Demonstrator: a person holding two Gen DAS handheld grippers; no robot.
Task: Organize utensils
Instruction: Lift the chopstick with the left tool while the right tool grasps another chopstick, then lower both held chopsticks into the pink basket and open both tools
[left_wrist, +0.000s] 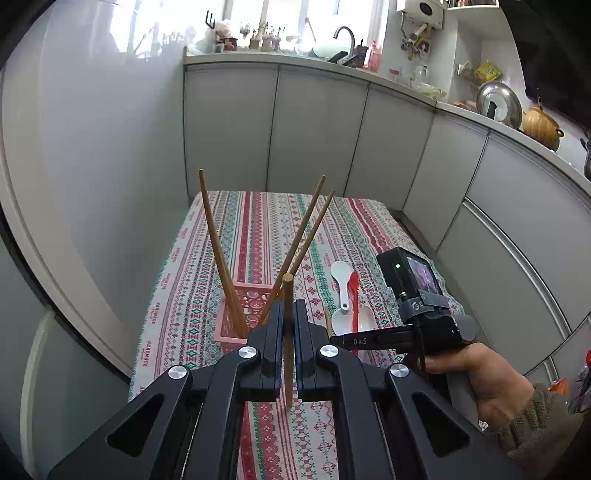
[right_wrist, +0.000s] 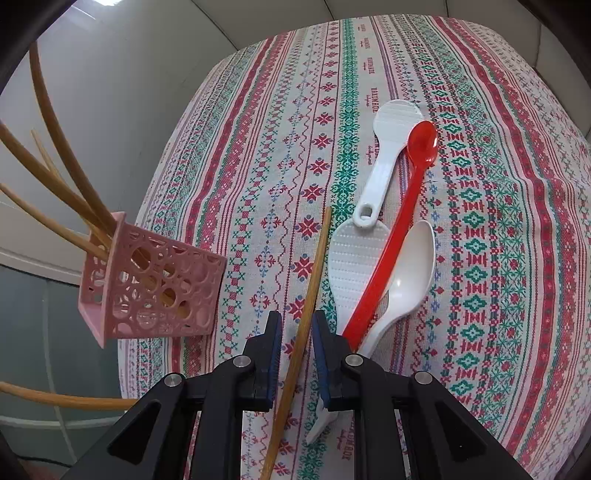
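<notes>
Nearest my left lens, the left hand-held gripper (left_wrist: 284, 332) is pinching one wooden chopstick (left_wrist: 287, 347) upright between its pads, just short of the pink basket (left_wrist: 236, 314), where three more chopsticks (left_wrist: 221, 258) lean out of the rim. On the other side, my right hand-held gripper (right_wrist: 297, 332) sits spread around a loose chopstick (right_wrist: 310, 295) lying on the surface (right_wrist: 258, 147), its fingers either side of the shaft and not yet pressed on it. Just beside it rest a white rice paddle (right_wrist: 354, 269), a red spoon (right_wrist: 391, 236), a cream spoon (right_wrist: 406, 280) and a second white paddle (right_wrist: 384, 162), overlapping one another. I judge we are mid-sorting: chopsticks are going into the basket. Next I need to carry the held stick over the basket's opening and release it, then squeeze the right side onto its stick without snagging the paddle.
</notes>
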